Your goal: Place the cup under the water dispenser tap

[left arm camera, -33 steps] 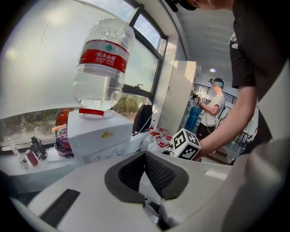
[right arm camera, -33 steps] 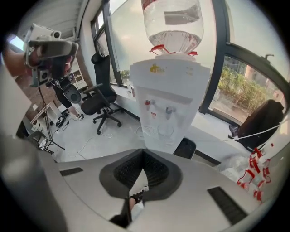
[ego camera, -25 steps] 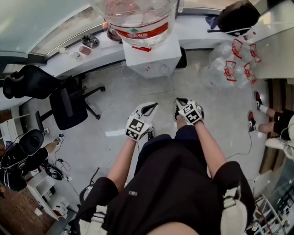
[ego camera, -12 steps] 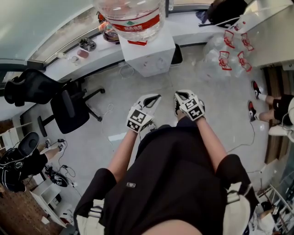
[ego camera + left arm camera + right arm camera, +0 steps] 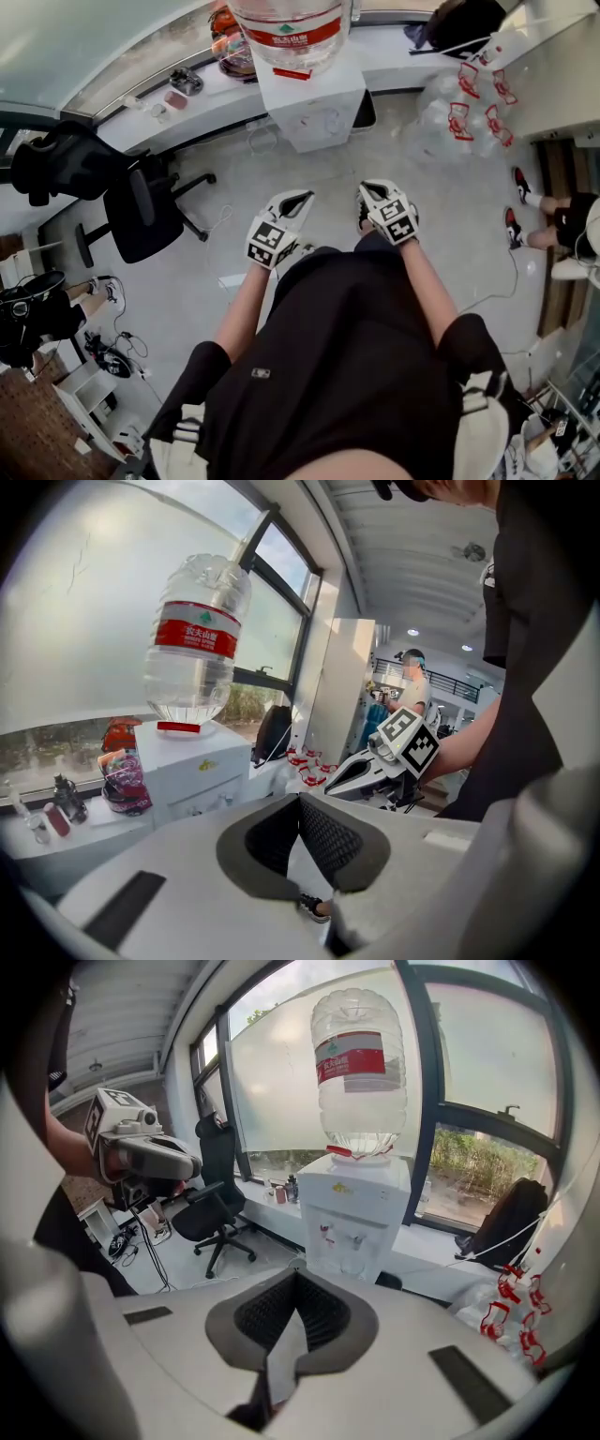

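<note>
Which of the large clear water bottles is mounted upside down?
The clear plastic red-labelled bottle atop the white water dispenser; the other clear bottles with red handles lie heaped on the floor.

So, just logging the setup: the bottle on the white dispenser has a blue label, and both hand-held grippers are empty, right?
No: the label on the bottle is red, not blue; the right gripper view shows it. The dispenser is white; the left hand-held gripper and right hand-held gripper are empty.

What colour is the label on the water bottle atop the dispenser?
The label is red with white print, clearest in the right gripper view.
</note>
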`<state>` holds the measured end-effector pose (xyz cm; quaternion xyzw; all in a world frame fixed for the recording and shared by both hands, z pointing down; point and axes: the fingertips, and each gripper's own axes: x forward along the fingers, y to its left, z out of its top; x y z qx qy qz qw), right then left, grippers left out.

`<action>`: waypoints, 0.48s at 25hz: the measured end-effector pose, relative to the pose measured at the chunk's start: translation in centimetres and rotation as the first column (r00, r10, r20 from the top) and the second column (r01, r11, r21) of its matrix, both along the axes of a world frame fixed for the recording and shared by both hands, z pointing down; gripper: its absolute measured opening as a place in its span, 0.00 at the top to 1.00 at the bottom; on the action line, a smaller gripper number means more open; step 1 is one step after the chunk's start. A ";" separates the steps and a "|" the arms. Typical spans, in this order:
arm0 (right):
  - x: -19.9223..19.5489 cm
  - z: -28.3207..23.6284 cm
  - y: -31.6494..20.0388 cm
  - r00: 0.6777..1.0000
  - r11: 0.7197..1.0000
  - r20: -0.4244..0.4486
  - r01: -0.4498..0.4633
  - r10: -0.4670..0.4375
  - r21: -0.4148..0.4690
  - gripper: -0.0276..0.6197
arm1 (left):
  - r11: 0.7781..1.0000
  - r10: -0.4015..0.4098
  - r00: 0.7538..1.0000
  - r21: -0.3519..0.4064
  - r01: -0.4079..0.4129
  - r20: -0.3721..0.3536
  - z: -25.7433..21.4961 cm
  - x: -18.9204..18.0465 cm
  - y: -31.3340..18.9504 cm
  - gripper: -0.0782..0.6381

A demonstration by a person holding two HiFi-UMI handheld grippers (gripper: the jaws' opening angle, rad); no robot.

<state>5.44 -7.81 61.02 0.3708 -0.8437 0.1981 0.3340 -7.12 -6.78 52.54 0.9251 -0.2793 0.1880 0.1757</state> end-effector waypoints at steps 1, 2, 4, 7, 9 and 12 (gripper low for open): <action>-0.2 -0.3 0.2 1.000 1.000 0.001 0.000 0.000 0.005 0.96 | 1.000 -0.008 1.000 0.001 0.008 -0.001 0.0 -0.5 0.2 0.89; -0.5 -0.5 0.4 1.000 1.000 0.006 0.000 0.000 0.010 0.96 | 1.000 -0.014 1.000 0.003 0.014 -0.001 -0.1 -0.9 0.4 0.89; -1.0 -0.9 0.8 1.000 1.000 0.030 0.001 -0.002 0.023 0.96 | 1.000 -0.022 1.000 0.007 0.022 -0.001 -0.2 -1.5 0.7 0.89; -2.0 -1.8 1.3 0.998 0.999 0.059 -0.002 -0.001 0.050 0.96 | 0.999 -0.024 1.000 0.022 0.023 0.001 -0.7 -2.3 1.3 0.89; -2.6 -2.2 1.5 0.998 0.997 0.066 -0.008 0.003 0.073 0.96 | 0.999 -0.025 1.000 0.031 0.025 0.002 -0.9 -2.9 1.6 0.89; -3.7 -2.5 2.1 0.997 0.996 0.081 -0.009 0.002 0.085 0.96 | 0.999 -0.030 1.000 0.035 0.030 0.003 -1.0 -3.9 2.2 0.89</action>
